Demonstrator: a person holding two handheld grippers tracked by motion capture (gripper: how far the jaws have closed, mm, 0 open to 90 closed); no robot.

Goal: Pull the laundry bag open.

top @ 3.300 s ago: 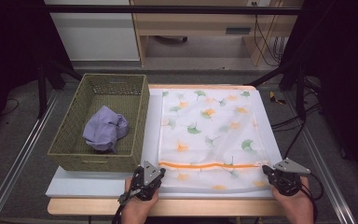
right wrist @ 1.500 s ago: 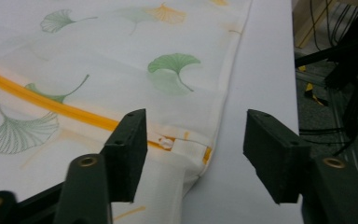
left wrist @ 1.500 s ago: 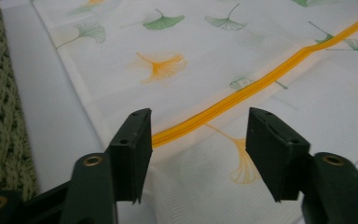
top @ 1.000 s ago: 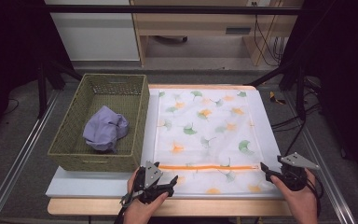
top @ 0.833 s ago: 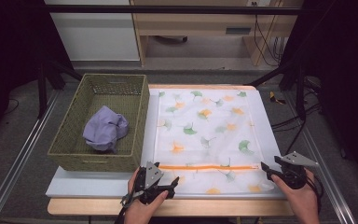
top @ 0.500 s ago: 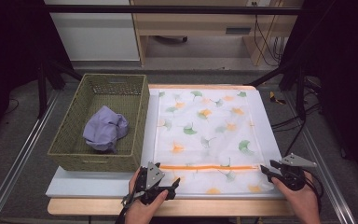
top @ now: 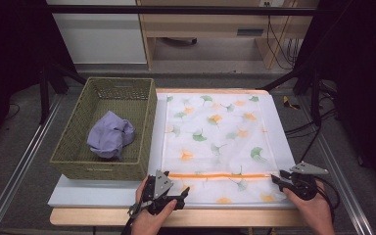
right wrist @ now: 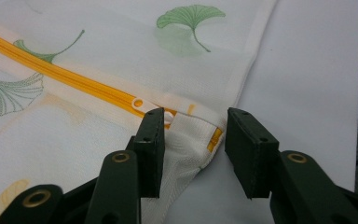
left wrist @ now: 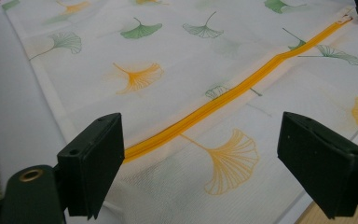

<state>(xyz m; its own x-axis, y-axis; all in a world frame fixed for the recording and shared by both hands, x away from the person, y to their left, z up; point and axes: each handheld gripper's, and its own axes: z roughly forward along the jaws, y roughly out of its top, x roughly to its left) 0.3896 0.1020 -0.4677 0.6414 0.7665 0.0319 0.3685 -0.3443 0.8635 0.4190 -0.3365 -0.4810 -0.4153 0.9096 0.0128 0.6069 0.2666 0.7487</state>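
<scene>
My right gripper [right wrist: 193, 154] has been closing around the mesh bag's [top: 215, 142] zipper end [right wrist: 168, 114], not yet pinching; left gripper [left wrist: 200, 172] gapes wide above the zipper.

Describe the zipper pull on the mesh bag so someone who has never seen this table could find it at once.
Start at the white mesh bag printed with ginkgo leaves, beside the woven basket. Follow its orange zipper to the end by the right hand-held gripper. The zipper pull is the small pale tab with a hole, just ahead of the jaws.
</scene>
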